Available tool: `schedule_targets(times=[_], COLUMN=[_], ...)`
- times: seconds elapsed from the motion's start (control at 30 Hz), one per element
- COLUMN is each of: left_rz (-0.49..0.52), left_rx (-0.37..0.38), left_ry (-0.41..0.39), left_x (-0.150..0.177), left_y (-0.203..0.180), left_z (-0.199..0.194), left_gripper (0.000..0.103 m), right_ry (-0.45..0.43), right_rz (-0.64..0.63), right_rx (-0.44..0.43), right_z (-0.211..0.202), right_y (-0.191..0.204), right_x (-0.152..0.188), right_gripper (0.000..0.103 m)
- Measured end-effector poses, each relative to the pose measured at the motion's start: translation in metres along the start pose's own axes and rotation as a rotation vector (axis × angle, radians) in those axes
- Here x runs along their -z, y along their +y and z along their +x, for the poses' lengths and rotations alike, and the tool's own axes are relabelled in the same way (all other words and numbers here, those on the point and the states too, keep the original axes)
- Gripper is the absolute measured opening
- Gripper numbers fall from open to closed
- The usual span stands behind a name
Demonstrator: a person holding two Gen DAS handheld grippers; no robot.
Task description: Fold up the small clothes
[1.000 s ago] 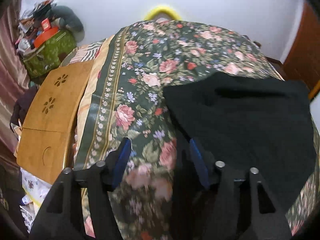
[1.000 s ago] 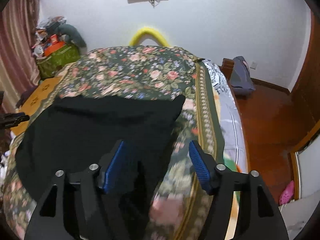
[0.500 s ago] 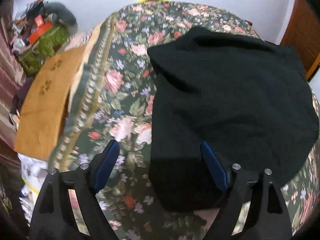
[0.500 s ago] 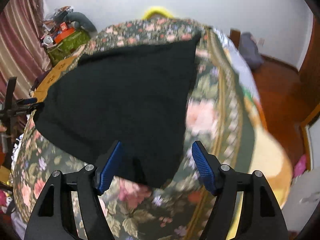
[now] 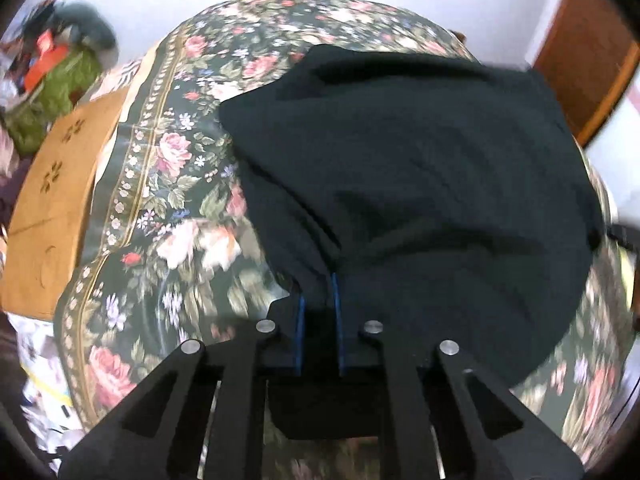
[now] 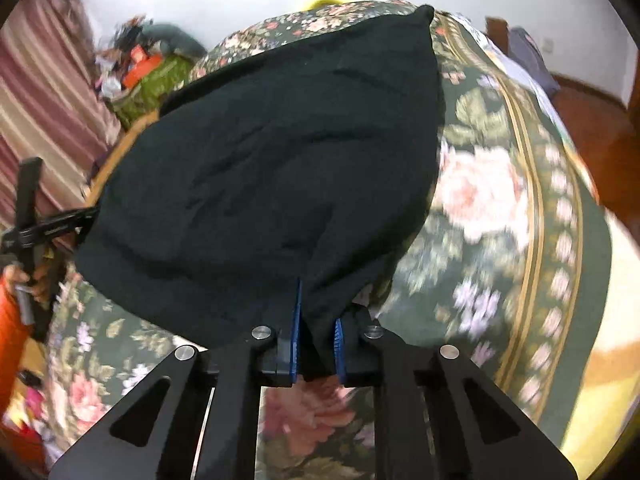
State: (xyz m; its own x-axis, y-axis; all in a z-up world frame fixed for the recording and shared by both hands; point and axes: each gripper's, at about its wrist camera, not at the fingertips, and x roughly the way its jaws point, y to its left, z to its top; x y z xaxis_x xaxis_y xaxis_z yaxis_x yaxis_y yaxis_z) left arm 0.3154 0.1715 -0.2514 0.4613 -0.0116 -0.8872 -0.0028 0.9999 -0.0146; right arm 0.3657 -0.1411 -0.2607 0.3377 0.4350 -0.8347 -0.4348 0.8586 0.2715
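Black garment (image 5: 420, 184) lies spread over the near half of the bed, on a floral bedspread (image 5: 176, 184) of dark green with pink roses and a gold-banded border. From the right wrist view the same cloth (image 6: 272, 168) covers the middle of the bed, with one far corner reaching toward the head end. Its surface shows shallow wrinkles that run toward the two pinched near corners.

Beside the bed on one side stands a low wooden table (image 5: 60, 184) with flower-shaped cutouts, and beyond it a green bag (image 5: 52, 92) piled with clutter against the white wall. On the other side, a reddish wooden floor (image 6: 592, 128) shows.

Left gripper (image 5: 319, 304) has just closed its blue-padded fingers (image 5: 335, 296) to a narrow gap, and a near corner of the garment is pinched between them. Right gripper (image 6: 316, 320) has likewise just closed its fingers (image 6: 296, 320) narrow on the other near corner, with the cloth bunched between the pads. In the right wrist view the left gripper's frame (image 6: 44, 228) shows at the garment's far edge, held by a hand (image 6: 36, 280) in an orange sleeve (image 6: 10, 332).
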Motion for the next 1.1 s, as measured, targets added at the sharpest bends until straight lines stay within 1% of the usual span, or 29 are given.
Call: schedule_targets(times=[0.07,0.1,0.17,0.23,0.27,0.33,0.4,0.43,0.47,0.53,0.63,0.67,0.73,0.77,0.8,0.83,0.9,0.93,0.97,1.0,1.03,1.1], left_rz=[0.038,0.043,0.031,0.007,-0.005,-0.010,0.004,0.011,0.024,0.034,0.037,0.043,0.078,0.095,0.112,0.118,0.123,0.120,0.116,0.112,0.103,0.086], left_rx=[-0.004,0.002,0.021,0.025,0.036,0.053,0.064,0.075,0.083,0.072,0.072,0.075,0.057,0.048,0.041,0.043,0.069,0.072,0.067,0.055,0.024,-0.020], left_ry=[-0.002,-0.001,0.003,-0.001,-0.004,-0.010,-0.014,-0.012,-0.012,-0.013,-0.015,-0.021,-0.038,-0.039,-0.037,-0.036,-0.041,-0.052,-0.065,-0.083,-0.114,-0.153], left_x=[0.014,0.019,0.031,0.039,0.042,0.049,0.054,0.057,0.060,0.062,0.068,0.071,0.076,0.078,0.080,0.080,0.082,0.082,0.082,0.081,0.077,0.070], left_y=[-0.011,-0.015,-0.025,-0.034,-0.038,-0.051,-0.062,-0.067,-0.075,-0.083,-0.101,-0.108,-0.122,-0.127,-0.131,-0.131,-0.126,-0.122,-0.117,-0.112,-0.102,-0.088], left_z=[-0.009,-0.012,-0.021,-0.031,-0.037,-0.046,-0.052,-0.054,-0.057,-0.059,-0.064,-0.067,-0.073,-0.076,-0.079,-0.082,-0.094,-0.101,-0.106,-0.113,-0.121,-0.128], left_gripper=[0.011,0.011,0.011,0.011,0.011,0.011,0.011,0.011,0.011,0.011,0.013,0.016,0.021,0.027,0.035,0.039,0.055,0.058,0.061,0.063,0.065,0.074], right_ry=[-0.014,-0.037,-0.069,-0.077,-0.079,-0.088,-0.095,-0.104,-0.114,-0.133,-0.130,-0.131,-0.131,-0.133,-0.137,-0.141,-0.147,-0.153,-0.162,-0.166,-0.161,-0.149], right_rz=[-0.014,-0.010,0.007,0.010,0.004,-0.015,-0.021,-0.016,-0.011,-0.016,-0.033,-0.037,-0.043,-0.049,-0.056,-0.061,-0.072,-0.081,-0.093,-0.101,-0.110,-0.111], right_rx=[0.024,0.029,0.043,0.058,0.069,0.102,0.112,0.115,0.118,0.127,0.125,0.117,0.114,0.114,0.110,0.103,0.089,0.084,0.082,0.078,0.071,0.052], right_z=[0.000,0.000,-0.001,-0.001,-0.002,-0.006,-0.011,-0.016,-0.020,-0.033,-0.047,-0.051,-0.060,-0.064,-0.069,-0.073,-0.078,-0.080,-0.082,-0.082,-0.080,-0.075], right_y=[-0.002,-0.004,-0.012,-0.013,-0.010,-0.004,-0.003,-0.002,-0.003,0.002,0.000,0.001,0.006,0.010,0.013,0.015,0.020,0.024,0.027,0.029,0.032,0.037], right_x=[-0.016,-0.023,-0.040,-0.050,-0.051,-0.053,-0.048,-0.045,-0.040,-0.029,-0.017,-0.014,-0.007,-0.005,-0.002,0.001,0.006,0.009,0.012,0.014,0.016,0.019], right_gripper=[0.011,0.011,0.011,0.013,0.015,0.016,0.025,0.039,0.050,0.054,0.055,0.055,0.055,0.055,0.055,0.056,0.063,0.071,0.073,0.073,0.074,0.074])
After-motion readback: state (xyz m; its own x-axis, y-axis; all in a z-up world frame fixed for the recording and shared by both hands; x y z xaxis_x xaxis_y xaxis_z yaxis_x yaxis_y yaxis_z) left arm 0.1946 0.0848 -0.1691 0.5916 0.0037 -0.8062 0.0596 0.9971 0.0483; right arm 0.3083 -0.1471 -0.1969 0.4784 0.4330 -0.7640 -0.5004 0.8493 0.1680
